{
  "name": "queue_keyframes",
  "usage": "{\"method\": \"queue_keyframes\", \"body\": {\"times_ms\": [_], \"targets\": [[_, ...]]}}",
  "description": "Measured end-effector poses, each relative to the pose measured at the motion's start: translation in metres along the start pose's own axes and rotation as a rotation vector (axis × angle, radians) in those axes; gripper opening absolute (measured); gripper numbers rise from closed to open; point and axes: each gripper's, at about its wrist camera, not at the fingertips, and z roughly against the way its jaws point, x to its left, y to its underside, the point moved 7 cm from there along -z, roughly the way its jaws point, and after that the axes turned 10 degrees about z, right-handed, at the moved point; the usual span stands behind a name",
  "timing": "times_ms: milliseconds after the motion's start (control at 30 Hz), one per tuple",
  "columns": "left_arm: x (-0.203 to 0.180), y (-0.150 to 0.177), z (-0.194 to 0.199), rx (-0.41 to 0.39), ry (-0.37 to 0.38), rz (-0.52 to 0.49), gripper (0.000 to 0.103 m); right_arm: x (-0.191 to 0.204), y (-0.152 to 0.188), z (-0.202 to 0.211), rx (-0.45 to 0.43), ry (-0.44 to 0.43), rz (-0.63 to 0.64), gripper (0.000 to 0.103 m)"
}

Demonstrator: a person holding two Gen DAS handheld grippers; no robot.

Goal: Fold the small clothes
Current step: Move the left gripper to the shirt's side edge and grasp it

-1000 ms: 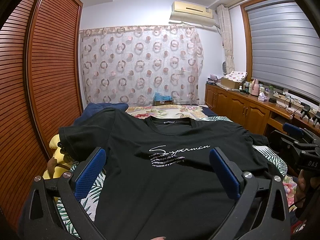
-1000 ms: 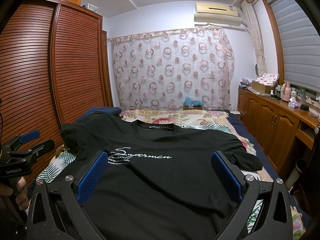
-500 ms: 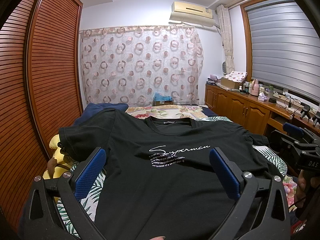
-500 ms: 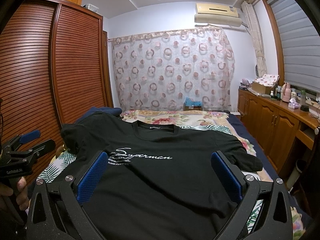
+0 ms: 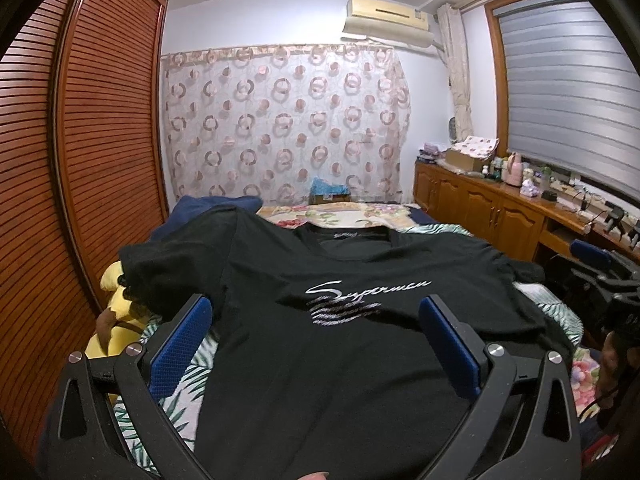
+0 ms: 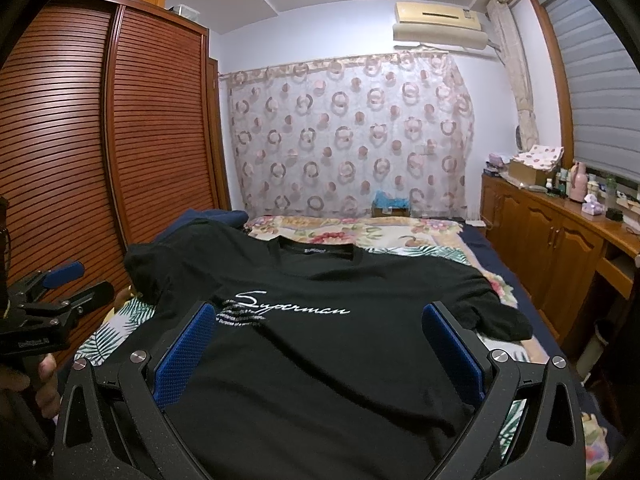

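Shirt (image 5: 360, 360), black with white script, lies spread face-up on the bed (image 6: 400, 236), collar toward the curtain (image 5: 280, 128). Left gripper (image 5: 316, 340) and right gripper (image 6: 320, 344) hover above it, both spread wide, holding nothing.

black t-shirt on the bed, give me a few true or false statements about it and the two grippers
1. The black t-shirt lies front up, white script showing. True.
2. The left gripper is clamped on a sleeve. False: its jaws are wide open, holding nothing.
3. The right gripper is open. True.
4. The shirt is folded in half. False: it lies spread out, both sleeves out to the sides.
5. The collar points toward the curtain. True.
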Motion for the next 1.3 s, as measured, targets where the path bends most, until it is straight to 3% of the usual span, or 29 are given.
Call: {"method": "queue_keyframes", "body": {"times_ms": [400,700,1000,1300], "targets": [[0.061,0.020,-0.021,0.053,-0.087,0.009,0.103,0.000,-0.002,-0.028,0.046,-0.077,0.028,0.103],[0.121,0.023,-0.044,0.112,-0.170,0.024,0.103,-0.008,-0.005,-0.075,0.124,-0.153,0.062,0.103],[0.163,0.013,-0.071,0.169,-0.148,0.053,0.103,-0.016,-0.012,-0.114,0.183,-0.207,0.090,0.103],[0.196,0.009,-0.125,0.275,-0.134,0.082,0.068,-0.020,-0.018,-0.138,0.232,-0.231,0.125,0.103]]}}
